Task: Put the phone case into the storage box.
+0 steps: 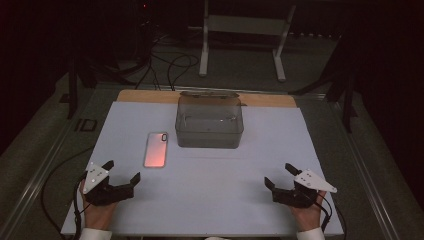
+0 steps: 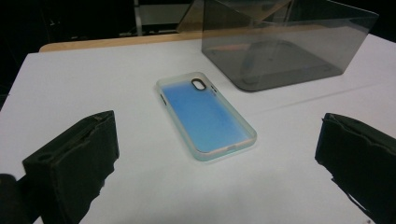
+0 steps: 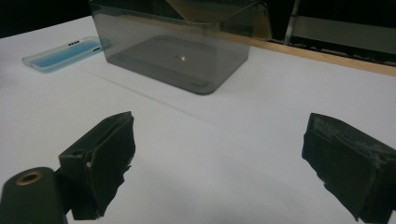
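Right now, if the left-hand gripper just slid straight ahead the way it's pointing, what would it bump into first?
Most likely the phone case. It lies flat on the white table, right ahead between the open jaws of the left gripper, with bare table before it. The smoky clear box sits farther back and to the right.

Bare white table (image 1: 215,195) between both hand-held grippers, phone case (image 1: 156,149) and grey bin (image 1: 210,127) ahead

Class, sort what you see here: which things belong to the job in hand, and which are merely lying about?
Belong to the job:
phone case
clear box
left gripper, open
right gripper, open

Lying about:
white stand
floor cables
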{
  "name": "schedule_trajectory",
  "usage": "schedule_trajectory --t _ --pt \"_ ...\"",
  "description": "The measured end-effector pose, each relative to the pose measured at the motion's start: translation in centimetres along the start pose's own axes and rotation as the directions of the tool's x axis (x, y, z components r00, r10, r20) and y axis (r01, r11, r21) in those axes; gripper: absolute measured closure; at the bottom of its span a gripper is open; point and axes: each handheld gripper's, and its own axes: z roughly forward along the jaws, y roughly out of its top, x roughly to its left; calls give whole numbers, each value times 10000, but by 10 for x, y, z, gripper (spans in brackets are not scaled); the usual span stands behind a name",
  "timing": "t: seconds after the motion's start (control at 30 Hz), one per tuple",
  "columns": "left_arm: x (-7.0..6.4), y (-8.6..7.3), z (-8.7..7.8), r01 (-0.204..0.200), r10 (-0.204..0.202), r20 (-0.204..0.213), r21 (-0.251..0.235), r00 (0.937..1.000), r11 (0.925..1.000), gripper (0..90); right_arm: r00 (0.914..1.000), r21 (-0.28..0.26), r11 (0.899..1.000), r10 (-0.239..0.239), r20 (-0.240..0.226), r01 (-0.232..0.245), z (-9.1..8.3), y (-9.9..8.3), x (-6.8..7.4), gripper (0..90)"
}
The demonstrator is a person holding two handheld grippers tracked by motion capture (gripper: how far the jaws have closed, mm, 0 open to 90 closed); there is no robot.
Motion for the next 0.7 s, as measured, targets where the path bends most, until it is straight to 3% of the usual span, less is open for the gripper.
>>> schedule_trajectory --t 0.37,0.5,0.7 --pt "-3 7 -1 26 -26 -20 -7 10000 10000 4 10000 -91 10000 19 91 -18 0 0 0 93" --pt "-5 15 2 -127 134 -138 486 9998 9987 4 9999 -163 9999 21 98 -20 -1 -1 -1 93" --pt "-5 25 4 -207 214 -93 733 9997 9971 5 10000 -178 9998 -47 34 47 -1 -1 0 92"
